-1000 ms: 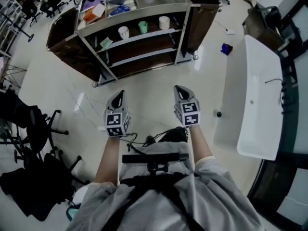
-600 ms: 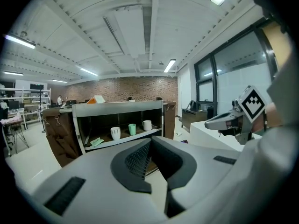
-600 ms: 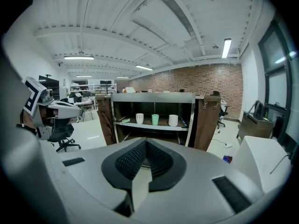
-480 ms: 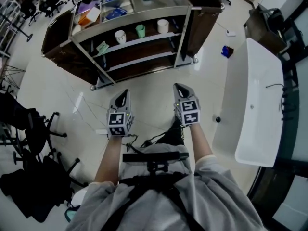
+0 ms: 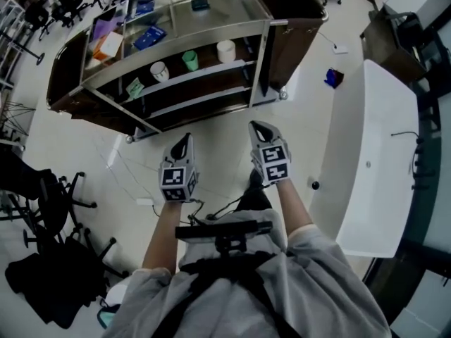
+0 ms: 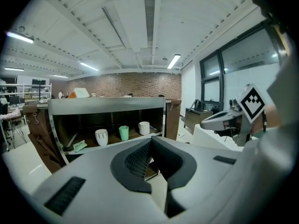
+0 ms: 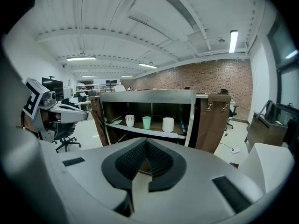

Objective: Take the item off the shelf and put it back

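Note:
A metal shelf unit (image 5: 262, 55) stands on the floor ahead of me. Its middle shelf carries a white patterned cup (image 5: 160, 71), a green cup (image 5: 190, 60) and a plain white cup (image 5: 226, 51), with a green card (image 5: 134, 88) at the left end. My left gripper (image 5: 182, 144) and right gripper (image 5: 258, 129) are held side by side short of the shelf, both shut and empty. The same cups show in the left gripper view (image 6: 123, 132) and right gripper view (image 7: 146, 122), well beyond the closed jaws.
Boxes and a blue packet (image 5: 149, 36) lie on the shelf top. A long white table (image 5: 380, 160) runs along the right. Black office chairs (image 5: 49, 196) crowd the left. A blue object (image 5: 332, 77) and a cable (image 5: 211, 210) lie on the floor.
Both grippers have travelled forward together towards the shelf, which has slid left in the head view. Their jaws stay shut and empty.

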`<state>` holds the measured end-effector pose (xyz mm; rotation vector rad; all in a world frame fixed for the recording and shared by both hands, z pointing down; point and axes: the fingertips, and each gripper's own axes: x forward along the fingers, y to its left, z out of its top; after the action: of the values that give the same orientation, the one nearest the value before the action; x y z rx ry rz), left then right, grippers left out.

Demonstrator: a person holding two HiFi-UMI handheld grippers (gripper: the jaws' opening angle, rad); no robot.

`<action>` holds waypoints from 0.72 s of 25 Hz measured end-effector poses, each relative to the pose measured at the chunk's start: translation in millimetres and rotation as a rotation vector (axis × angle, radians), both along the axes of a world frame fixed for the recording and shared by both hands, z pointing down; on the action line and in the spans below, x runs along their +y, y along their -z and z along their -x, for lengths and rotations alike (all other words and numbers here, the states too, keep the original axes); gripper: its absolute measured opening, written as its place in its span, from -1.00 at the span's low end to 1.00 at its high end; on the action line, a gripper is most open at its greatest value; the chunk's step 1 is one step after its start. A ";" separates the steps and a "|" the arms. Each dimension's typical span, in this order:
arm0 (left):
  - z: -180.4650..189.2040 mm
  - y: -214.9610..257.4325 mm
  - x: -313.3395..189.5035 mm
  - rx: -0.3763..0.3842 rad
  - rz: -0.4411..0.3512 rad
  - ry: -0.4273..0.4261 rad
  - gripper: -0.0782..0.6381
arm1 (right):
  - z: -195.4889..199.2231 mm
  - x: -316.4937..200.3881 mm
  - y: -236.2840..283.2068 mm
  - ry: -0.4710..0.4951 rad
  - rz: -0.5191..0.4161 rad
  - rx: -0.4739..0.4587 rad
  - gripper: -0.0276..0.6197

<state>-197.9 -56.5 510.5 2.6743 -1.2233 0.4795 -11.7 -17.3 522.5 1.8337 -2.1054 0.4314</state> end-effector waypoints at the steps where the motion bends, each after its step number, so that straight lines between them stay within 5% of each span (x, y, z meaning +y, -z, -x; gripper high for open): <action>1: -9.9 0.4 -6.6 -0.004 0.006 0.007 -0.76 | -7.9 -7.1 0.4 0.011 0.007 -0.001 -0.89; 10: -84.4 2.0 -59.7 -0.007 0.038 0.108 -0.76 | -54.6 -65.7 4.3 0.155 0.040 -0.040 -0.89; 18: -131.7 -20.4 -99.6 -0.014 0.087 0.130 -0.76 | -77.6 -91.9 -13.5 0.144 0.077 -0.081 -0.89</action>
<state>-66.2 -156.1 530.9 2.5044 -1.3376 0.5208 65.9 -109.1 535.9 1.6357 -2.2234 0.5505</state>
